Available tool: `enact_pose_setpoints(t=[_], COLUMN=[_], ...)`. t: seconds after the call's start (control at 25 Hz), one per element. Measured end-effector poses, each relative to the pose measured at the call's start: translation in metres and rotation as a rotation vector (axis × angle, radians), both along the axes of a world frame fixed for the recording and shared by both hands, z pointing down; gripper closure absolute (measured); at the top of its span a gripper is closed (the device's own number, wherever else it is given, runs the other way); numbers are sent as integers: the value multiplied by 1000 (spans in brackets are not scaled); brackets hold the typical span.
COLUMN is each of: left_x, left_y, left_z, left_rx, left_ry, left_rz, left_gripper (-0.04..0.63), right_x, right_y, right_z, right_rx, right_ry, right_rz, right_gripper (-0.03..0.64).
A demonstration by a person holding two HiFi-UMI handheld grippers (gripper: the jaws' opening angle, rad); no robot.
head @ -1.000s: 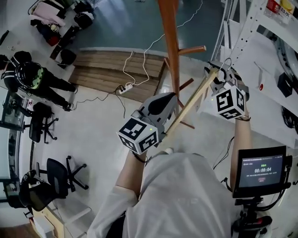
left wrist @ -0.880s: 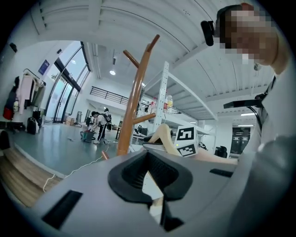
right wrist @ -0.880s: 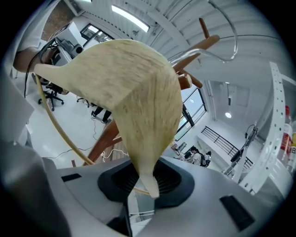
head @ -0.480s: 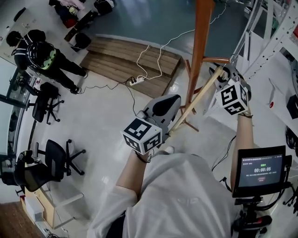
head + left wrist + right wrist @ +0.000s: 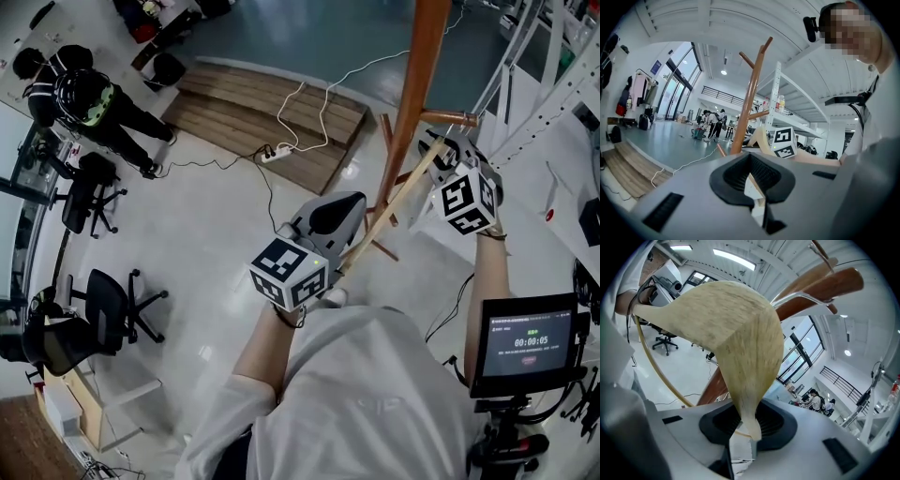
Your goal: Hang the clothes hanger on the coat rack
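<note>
A pale wooden clothes hanger (image 5: 389, 211) runs slantwise between my two grippers, just in front of the brown coat rack pole (image 5: 417, 103). My left gripper (image 5: 352, 234) is shut on its lower end, seen as light wood between the jaws in the left gripper view (image 5: 757, 197). My right gripper (image 5: 433, 150) is shut on the upper end, beside a short peg (image 5: 450, 119). In the right gripper view the hanger's broad shoulder (image 5: 736, 324) fills the middle, and my right gripper (image 5: 740, 437) pinches its tip. The hanger's metal hook (image 5: 801, 297) lies close to a brown peg (image 5: 825, 283).
White metal shelving (image 5: 548, 75) stands close on the right. A small screen on a stand (image 5: 530, 342) is at the lower right. On the floor lie a power strip with cable (image 5: 274, 155), a wooden platform (image 5: 272, 103) and office chairs (image 5: 103, 300). People (image 5: 84, 94) stand far left.
Both grippers have carried the hanger a little lower and closer to the rack pole. Both grips have stayed the same.
</note>
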State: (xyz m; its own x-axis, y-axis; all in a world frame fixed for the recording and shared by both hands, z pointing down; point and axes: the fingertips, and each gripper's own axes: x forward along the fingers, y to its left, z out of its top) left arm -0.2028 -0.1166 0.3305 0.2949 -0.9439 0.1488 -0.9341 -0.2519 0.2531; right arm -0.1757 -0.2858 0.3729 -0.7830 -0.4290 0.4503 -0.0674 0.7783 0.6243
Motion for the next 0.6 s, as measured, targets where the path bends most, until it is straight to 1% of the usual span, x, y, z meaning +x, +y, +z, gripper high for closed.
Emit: enact_pose_setpoints(t=[0.32,0.6], left_x=[-12,-27], left_y=[14,24], left_z=[5,4], left_rx=[-9,-6], left_ry=[12,24], left_rz=[-48,-93], left_gripper=[594,594], right_x=[-10,-12], right_y=[6,1], right_z=[7,17], right_rx=[-12,9], right_ry=[10,34], right_rz=[-10,28], right_gripper=[520,520])
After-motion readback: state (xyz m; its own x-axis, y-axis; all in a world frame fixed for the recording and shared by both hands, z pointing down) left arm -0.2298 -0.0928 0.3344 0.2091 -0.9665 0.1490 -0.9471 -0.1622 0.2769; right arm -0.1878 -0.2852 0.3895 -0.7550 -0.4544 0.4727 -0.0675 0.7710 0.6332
